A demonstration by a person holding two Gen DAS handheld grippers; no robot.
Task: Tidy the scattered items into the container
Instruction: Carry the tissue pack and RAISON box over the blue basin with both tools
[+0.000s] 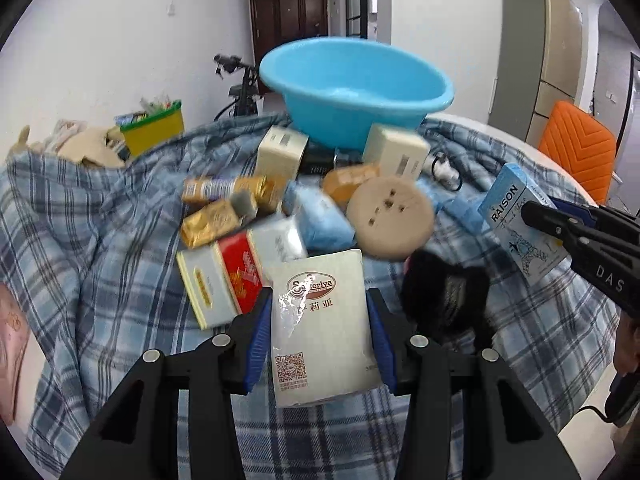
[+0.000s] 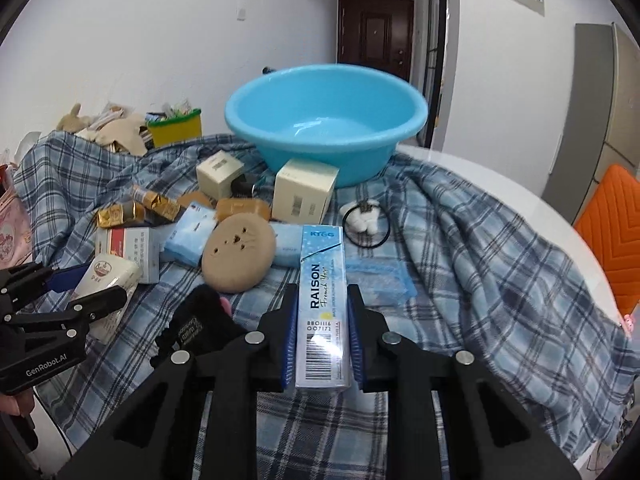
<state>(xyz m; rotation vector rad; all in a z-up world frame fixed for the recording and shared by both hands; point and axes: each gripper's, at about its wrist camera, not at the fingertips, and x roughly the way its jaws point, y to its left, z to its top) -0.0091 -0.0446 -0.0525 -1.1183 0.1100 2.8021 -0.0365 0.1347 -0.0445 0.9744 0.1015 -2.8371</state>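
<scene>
While the blue basin (image 2: pixel 326 120) sits behind, left gripper (image 1: pixel 320 320) clamps the white Saizeriya packet (image 1: pixel 322 328) between its pads; right gripper (image 2: pixel 322 336) likewise pinches the RAISON box (image 2: pixel 322 312).

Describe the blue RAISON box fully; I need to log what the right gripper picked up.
The RAISON box is a slim, tall carton, pale blue with white speckles, seemingly glossy card. It bears dark "RAISON" lettering, script beneath, "KT&G" at the far end and a barcode near the camera. It looks closed and undented. The right gripper is shut on it, blue pads pressing its two long sides, holding it above the plaid cloth, its far end pointing toward the blue basin.
</scene>
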